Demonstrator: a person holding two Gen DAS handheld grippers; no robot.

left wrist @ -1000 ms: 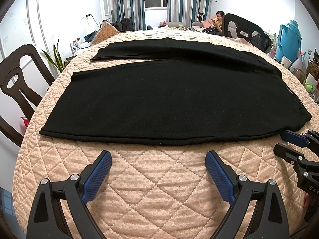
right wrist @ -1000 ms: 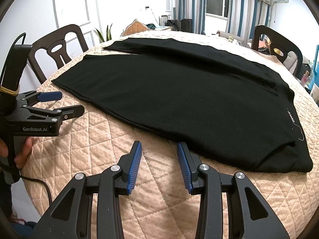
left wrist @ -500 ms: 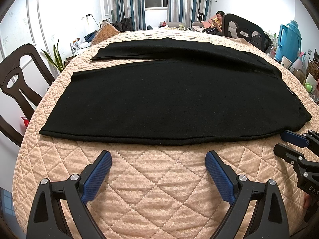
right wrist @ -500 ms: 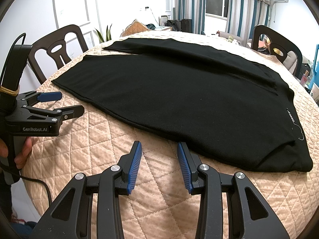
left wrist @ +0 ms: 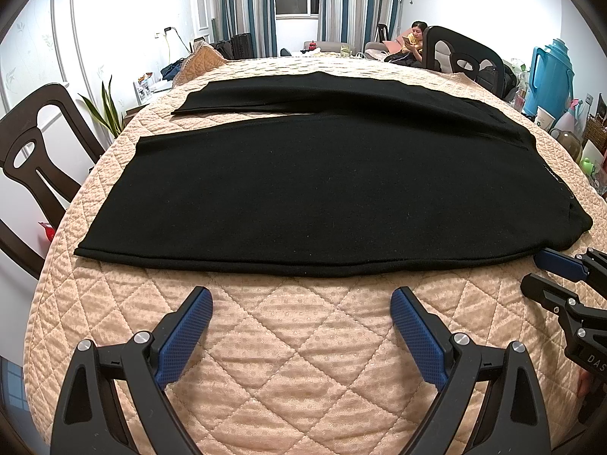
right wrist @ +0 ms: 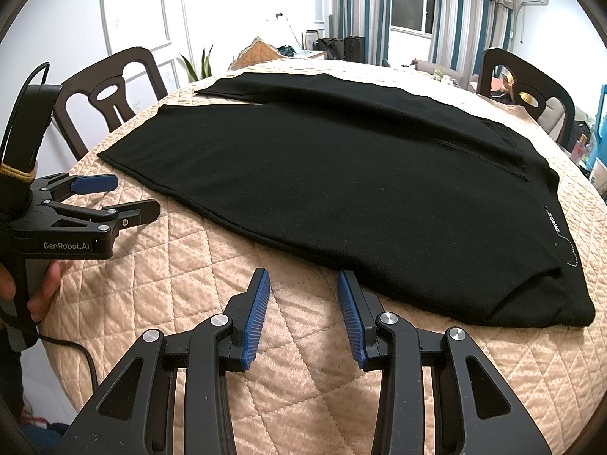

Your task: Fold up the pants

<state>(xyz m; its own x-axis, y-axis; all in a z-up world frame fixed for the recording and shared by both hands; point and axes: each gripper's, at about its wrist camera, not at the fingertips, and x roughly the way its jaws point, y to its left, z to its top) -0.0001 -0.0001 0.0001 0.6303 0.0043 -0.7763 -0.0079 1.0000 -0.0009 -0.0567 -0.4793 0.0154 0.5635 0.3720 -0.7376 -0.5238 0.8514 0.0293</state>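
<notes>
While both grippers hover over the near edge of the table, nothing is between their jaws.

Left wrist view
- Left gripper (left wrist: 301, 301): jaws spread wide, blue pads apart over bare quilt, empty.
- Pants (left wrist: 322, 189): black, laid flat across the quilted table cover (left wrist: 303, 360), waistband toward the right, both legs running to the left; the far leg lies a little apart from the near one at the cuffs.
- Near hem of pants: just beyond the left gripper's fingertips, not touching them.
- Right gripper (left wrist: 538, 275): enters at the right edge, its blue pad tip just beside the waistband corner of the pants; contact cannot be told.
- Chairs: one dark wooden chair (left wrist: 34, 167) at the left, another chair back (left wrist: 463, 60) at the far side.
- Blue jug (left wrist: 550, 76): at the far right, beside the table.
- Person (left wrist: 413, 43): seated in the background by the curtained window.

Right wrist view
- Right gripper (right wrist: 303, 295): jaws partly apart, empty, the right pad tip close to the near edge of the pants.
- Pants (right wrist: 360, 189): spread flat, waistband corner at the lower right, white lettering near it.
- Left gripper (right wrist: 125, 197): at the left, held by a hand (right wrist: 41, 288), jaws parted over the quilt, well apart from the cloth.
- Chairs: one (right wrist: 110, 91) behind at left, one (right wrist: 527, 87) at the far right.
</notes>
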